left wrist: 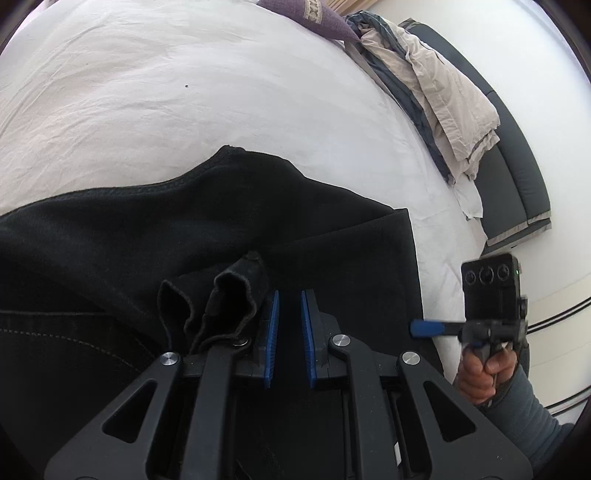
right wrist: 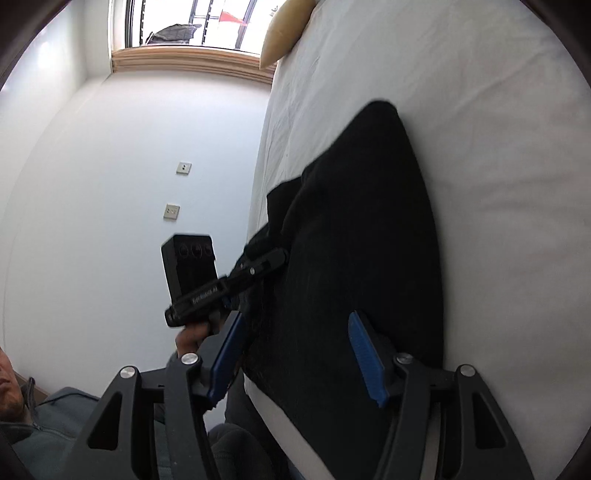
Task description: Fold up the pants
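Two tools work the black pants [left wrist: 184,229] on the bed [left wrist: 184,92]: left tool [left wrist: 290,332] clenched empty beside a bunched hem, right tool [right wrist: 295,354] spread, apparently to grip.

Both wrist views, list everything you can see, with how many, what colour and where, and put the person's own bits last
pants: one, black, spread on the bed, near its edge
bed sheet: one, white, covering the mattress
purple cushion: one, far end of the bed
cream pillow: one, by the window
crumpled bedding: one pile, beige and grey-blue, at the bed's far edge
wall sockets: two, beige, on the white wall
window: one, wooden sill
left gripper: black with blue pads, nearly shut, nothing between them; a fold of pants lies beside one finger
right gripper: same colours, open over the pants
hand: one, grey-blue sleeve, holding the right gripper
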Demonstrator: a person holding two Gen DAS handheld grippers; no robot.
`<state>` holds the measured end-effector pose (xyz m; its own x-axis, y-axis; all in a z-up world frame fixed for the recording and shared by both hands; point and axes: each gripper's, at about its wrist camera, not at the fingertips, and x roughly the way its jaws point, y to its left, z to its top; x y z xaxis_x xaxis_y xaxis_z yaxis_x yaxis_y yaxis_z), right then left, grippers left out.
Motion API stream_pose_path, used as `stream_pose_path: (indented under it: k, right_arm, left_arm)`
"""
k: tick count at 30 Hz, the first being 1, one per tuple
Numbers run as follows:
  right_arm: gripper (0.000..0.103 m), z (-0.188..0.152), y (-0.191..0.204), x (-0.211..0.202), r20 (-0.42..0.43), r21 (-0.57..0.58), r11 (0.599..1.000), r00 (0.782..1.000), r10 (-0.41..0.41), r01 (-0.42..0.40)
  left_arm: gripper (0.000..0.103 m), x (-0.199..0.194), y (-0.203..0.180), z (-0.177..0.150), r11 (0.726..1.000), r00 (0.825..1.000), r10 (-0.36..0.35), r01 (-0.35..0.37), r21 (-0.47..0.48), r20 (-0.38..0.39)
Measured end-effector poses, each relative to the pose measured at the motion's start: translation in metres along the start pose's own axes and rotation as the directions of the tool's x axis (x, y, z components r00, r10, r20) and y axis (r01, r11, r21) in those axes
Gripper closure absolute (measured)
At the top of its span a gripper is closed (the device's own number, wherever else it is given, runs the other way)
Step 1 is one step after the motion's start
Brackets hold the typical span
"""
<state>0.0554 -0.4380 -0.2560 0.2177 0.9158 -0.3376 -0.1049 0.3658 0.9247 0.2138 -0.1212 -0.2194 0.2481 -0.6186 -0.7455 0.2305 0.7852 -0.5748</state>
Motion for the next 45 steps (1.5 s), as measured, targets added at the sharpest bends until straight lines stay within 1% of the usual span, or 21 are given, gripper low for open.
stream_pose_path:
  k: [3, 5, 7, 9, 14, 17, 20, 24, 26, 27, 28, 29, 30, 32, 34, 36, 38, 39, 42, 43, 45]
  right_arm:
    - [0.038, -0.04, 0.011, 0.005, -0.048, -0.023, 0.999, 0.998, -0.038, 0.037]
    - [0.038, -0.057, 0.012, 0.003, -0.046, -0.001, 1.0, 0.999, -0.02, 0.02]
    - [0.038, -0.065, 0.013, 0.009, -0.066, 0.022, 1.0, 0.998, -0.011, 0.013]
    - [0.038, -0.076, 0.012, 0.015, -0.094, 0.013, 0.998, 0.994, -0.059, 0.06]
    - [0.037, -0.085, 0.036, 0.025, -0.079, -0.002, 0.999, 0.996, -0.046, 0.046]
    - [0.037, -0.087, 0.062, 0.036, -0.07, -0.058, 0.998, 0.997, -0.03, 0.026]
    - [0.036, -0.076, 0.085, 0.052, -0.053, -0.115, 0.993, 0.998, -0.026, 0.02]
    - [0.036, -0.047, 0.108, 0.09, -0.03, -0.145, 0.989, 1.0, -0.001, -0.004]
    - [0.036, -0.035, 0.114, 0.112, -0.035, -0.152, 0.988, 0.999, 0.013, -0.018]
    - [0.036, -0.03, 0.116, 0.123, -0.04, -0.153, 0.988, 0.999, 0.019, -0.025]
    - [0.036, -0.027, 0.117, 0.133, -0.044, -0.148, 0.989, 0.999, 0.024, -0.031]
    - [0.036, -0.023, 0.117, 0.143, -0.045, -0.139, 0.99, 0.999, 0.024, -0.03]
    - [0.036, -0.02, 0.117, 0.152, -0.047, -0.129, 0.991, 0.999, 0.026, -0.032]
    - [0.036, -0.014, 0.116, 0.17, -0.042, -0.107, 0.994, 0.999, 0.029, -0.033]
    - [0.036, -0.013, 0.115, 0.177, -0.039, -0.093, 0.994, 0.998, 0.046, -0.05]
    - [0.036, -0.013, 0.116, 0.18, -0.033, -0.096, 0.994, 0.998, 0.053, -0.056]
    - [0.036, -0.014, 0.116, 0.177, -0.024, -0.093, 0.993, 0.997, 0.073, -0.075]
    - [0.036, -0.014, 0.116, 0.177, -0.02, -0.092, 0.992, 0.996, 0.082, -0.084]
    - [0.036, -0.014, 0.112, 0.171, -0.002, -0.079, 0.992, 0.995, 0.101, -0.101]
    - [0.036, -0.015, 0.11, 0.167, 0.004, -0.076, 0.991, 0.994, 0.108, -0.108]
    - [0.036, -0.014, 0.109, 0.167, 0.01, -0.076, 0.99, 0.993, 0.119, -0.118]
  left_arm:
    - [0.091, -0.003, -0.001, -0.011, 1.0, 1.0, 0.004, -0.004, 0.004, 0.006]
    - [0.091, -0.007, -0.003, -0.022, 1.0, 1.0, 0.003, -0.003, 0.007, 0.013]
    - [0.091, -0.012, -0.001, -0.033, 1.0, 1.0, -0.002, 0.002, 0.0, 0.016]
    - [0.091, -0.017, -0.004, -0.041, 1.0, 1.0, -0.002, 0.002, -0.002, 0.026]
    - [0.091, -0.042, 0.005, -0.07, 0.999, 0.998, -0.02, 0.022, -0.035, 0.056]
    - [0.091, -0.071, 0.014, -0.088, 0.998, 0.995, 0.036, -0.031, -0.053, 0.093]
    - [0.091, -0.117, 0.026, -0.112, 0.995, 0.98, 0.052, -0.036, -0.088, 0.194]
    - [0.089, -0.174, 0.044, -0.149, 0.978, 0.933, 0.182, -0.139, -0.157, 0.309]
    - [0.067, -0.197, 0.059, -0.171, 0.959, 0.905, 0.225, -0.141, -0.245, 0.361]
    - [0.022, -0.208, 0.069, -0.184, 0.943, 0.887, 0.244, -0.123, -0.308, 0.393]
    - [0.001, -0.219, 0.082, -0.193, 0.927, 0.864, 0.258, -0.096, -0.362, 0.432]
    - [0.0, -0.227, 0.091, -0.204, 0.912, 0.842, 0.269, -0.066, -0.406, 0.468]
    - [0.0, -0.23, 0.101, -0.213, 0.895, 0.84, 0.273, -0.043, -0.445, 0.469]
    - [0.0, -0.226, 0.113, -0.221, 0.869, 0.857, 0.263, -0.012, -0.494, 0.442]
    - [0.0, -0.222, 0.128, -0.228, 0.841, 0.858, 0.232, 0.061, -0.538, 0.459]
    - [0.0, -0.217, 0.144, -0.234, 0.805, 0.867, 0.195, 0.126, -0.58, 0.458]
    - [0.001, -0.215, 0.158, -0.238, 0.786, 0.863, 0.147, 0.194, -0.587, 0.483]
    - [0.001, -0.213, 0.164, -0.239, 0.779, 0.858, 0.14, 0.213, -0.589, 0.495]
    - [0.004, -0.204, 0.179, -0.237, 0.747, 0.824, 0.12, 0.293, -0.597, 0.554]
    - [0.009, -0.202, 0.184, -0.237, 0.729, 0.814, 0.11, 0.325, -0.603, 0.571]
    - [0.031, -0.199, 0.197, -0.228, 0.703, 0.799, 0.081, 0.378, -0.602, 0.596]
